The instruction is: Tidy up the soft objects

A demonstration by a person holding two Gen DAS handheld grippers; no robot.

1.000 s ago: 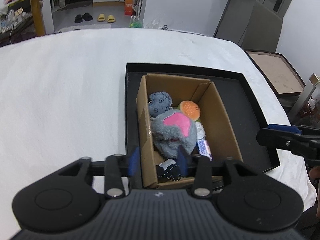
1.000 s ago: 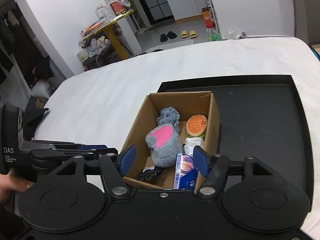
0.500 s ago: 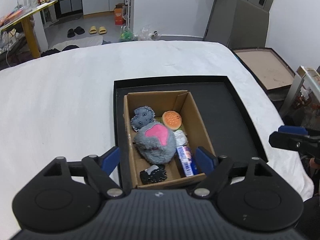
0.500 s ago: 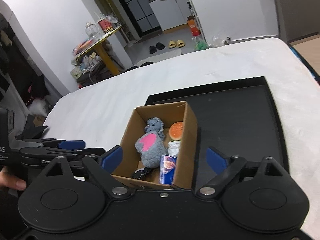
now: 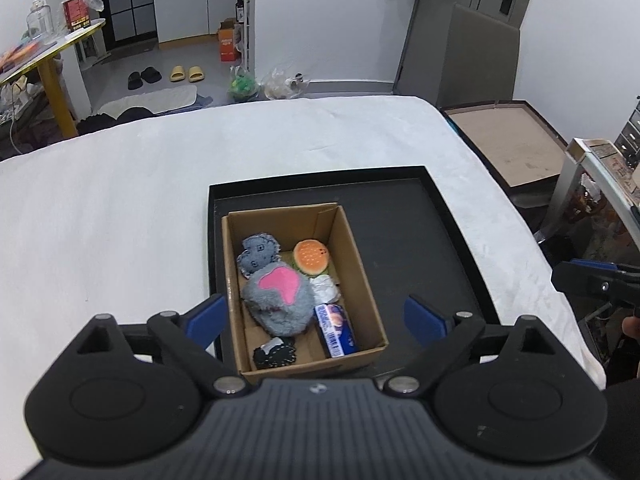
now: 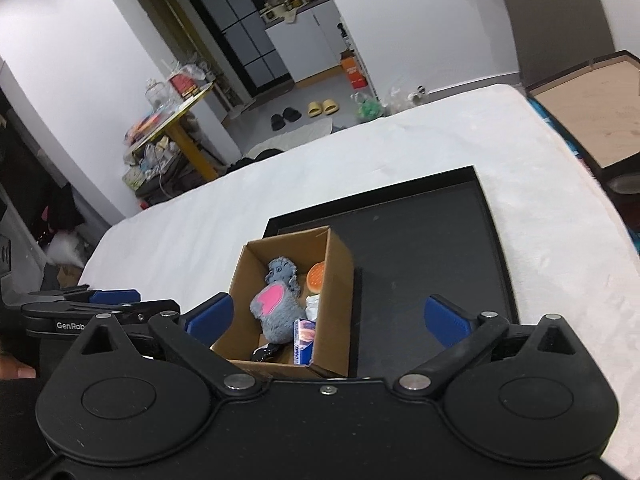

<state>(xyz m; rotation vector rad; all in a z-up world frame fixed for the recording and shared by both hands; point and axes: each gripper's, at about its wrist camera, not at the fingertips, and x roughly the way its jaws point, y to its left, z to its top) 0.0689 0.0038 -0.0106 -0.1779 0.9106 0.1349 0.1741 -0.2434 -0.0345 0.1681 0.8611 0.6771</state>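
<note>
Both jaws have just been opening with nothing between them: left gripper [image 5: 316, 316] and right gripper [image 6: 326, 316] are released. The soft toys [image 5: 278, 300] lie in the cardboard box [image 5: 364, 280] on the black tray [image 5: 440, 240] (near-left corner). Withdraw clear of the box walls.

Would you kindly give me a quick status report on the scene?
Both grippers, left and right, open and empty, jaws just widened. Soft toys in the cardboard box on the black tray. Nothing in the way.
</note>
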